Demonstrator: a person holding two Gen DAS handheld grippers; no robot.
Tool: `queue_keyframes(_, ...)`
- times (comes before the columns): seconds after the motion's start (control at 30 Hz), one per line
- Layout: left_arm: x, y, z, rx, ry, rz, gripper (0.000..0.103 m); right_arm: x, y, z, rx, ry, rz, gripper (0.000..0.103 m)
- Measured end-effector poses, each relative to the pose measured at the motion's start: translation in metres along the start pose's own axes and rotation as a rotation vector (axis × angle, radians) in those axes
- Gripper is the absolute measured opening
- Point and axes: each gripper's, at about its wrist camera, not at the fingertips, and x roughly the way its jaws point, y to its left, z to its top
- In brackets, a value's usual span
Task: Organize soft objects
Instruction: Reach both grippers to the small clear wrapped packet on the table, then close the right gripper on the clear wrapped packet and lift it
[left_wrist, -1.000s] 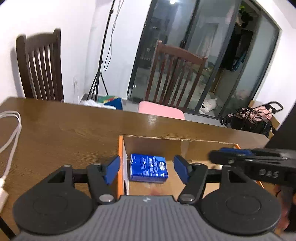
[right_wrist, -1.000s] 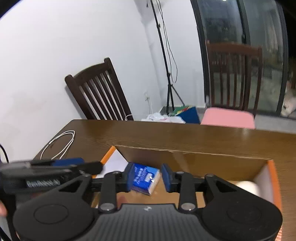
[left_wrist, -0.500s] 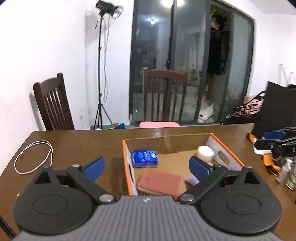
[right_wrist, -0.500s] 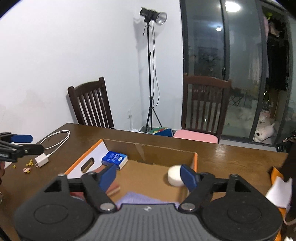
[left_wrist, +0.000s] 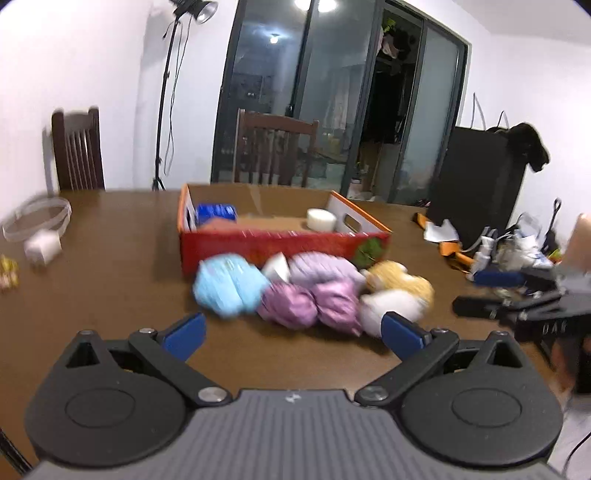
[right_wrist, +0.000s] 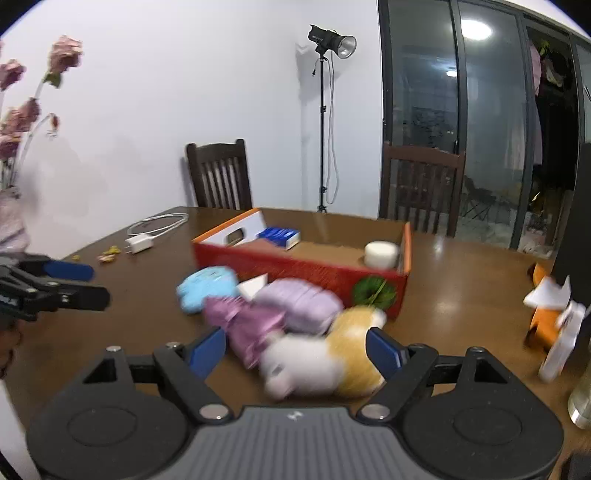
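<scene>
A red cardboard box (left_wrist: 280, 245) (right_wrist: 295, 269) stands on the brown table and holds a blue tissue pack (left_wrist: 216, 213) (right_wrist: 279, 235) and a white roll (left_wrist: 321, 219). In front of it lies a blurred pile: a light blue soft thing (left_wrist: 229, 286), a purple bundle (left_wrist: 291, 304), a lilac bundle (right_wrist: 303, 302) and a yellow-and-white plush (right_wrist: 332, 354). My left gripper (left_wrist: 293, 334) is short of the pile, its jaws opening and empty. My right gripper (right_wrist: 295, 350) is opening too; the plush lies between its fingers, untouched.
A white charger and cable (left_wrist: 42, 245) lie at the table's left. Orange-and-white clutter (right_wrist: 546, 317) and a bottle (right_wrist: 581, 398) crowd the right side. Two wooden chairs and a light stand are behind the table. Each gripper shows in the other's view.
Both grippers have drawn back from inside the box and their jaws have spread wide. The blue pack stays in the box. The soft pile has come into view.
</scene>
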Motion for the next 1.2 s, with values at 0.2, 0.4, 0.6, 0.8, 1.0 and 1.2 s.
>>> queue_keyframes(0.2,0.004,-0.017,-0.033,0.025,0.031,-0.049,0.101,-0.021,0.026,-0.041,0.085,-0.016,0.162,0.080)
queue_keyframes(0.4,0.043,-0.015,-0.047,-0.005,0.114,-0.066,0.069,0.008,0.053,-0.063,0.019,0.076,0.186,0.054)
queue_keyframes(0.6,0.064,-0.003,-0.052,-0.081,0.182,-0.097,0.051,0.029,0.055,-0.068,0.030,0.123,0.178,0.043)
queue_keyframes(0.8,0.068,0.000,-0.049,-0.110,0.189,-0.096,0.039,0.044,0.049,-0.067,0.012,0.136,0.084,0.036)
queue_keyframes(1.0,0.065,0.004,-0.043,-0.147,0.165,-0.118,0.040,0.043,0.025,-0.059,0.111,0.102,0.027,0.037)
queue_keyframes(1.2,0.070,0.005,-0.045,-0.170,0.176,-0.129,0.040,0.038,0.021,-0.057,0.205,0.078,0.118,0.037)
